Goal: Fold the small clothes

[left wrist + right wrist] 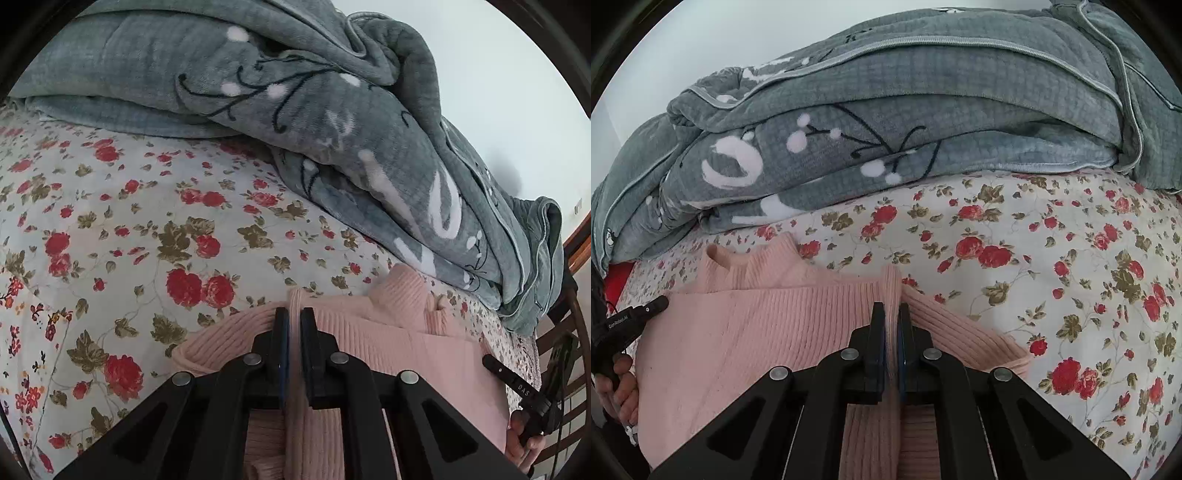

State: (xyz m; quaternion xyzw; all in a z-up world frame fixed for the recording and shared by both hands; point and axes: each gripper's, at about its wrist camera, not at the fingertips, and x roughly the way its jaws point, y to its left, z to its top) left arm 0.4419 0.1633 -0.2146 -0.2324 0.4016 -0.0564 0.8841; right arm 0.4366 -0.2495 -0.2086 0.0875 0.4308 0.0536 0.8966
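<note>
A pink ribbed knit sweater (406, 354) lies on the floral bed sheet, its turtleneck collar pointing toward the blanket. My left gripper (294, 317) is shut on a pinched fold of the sweater's left edge. The sweater also shows in the right wrist view (746, 332). My right gripper (892, 312) is shut on a pinched fold of its right edge. The other gripper's black tip and the holding hand show at the side of each view (517, 384) (631, 317).
A bunched grey fleece blanket (332, 110) (886, 122) lies across the far side of the bed, just beyond the collar. The floral sheet (129, 221) (1071, 258) spreads out beside the sweater. A wooden bed frame (569, 332) stands at the right.
</note>
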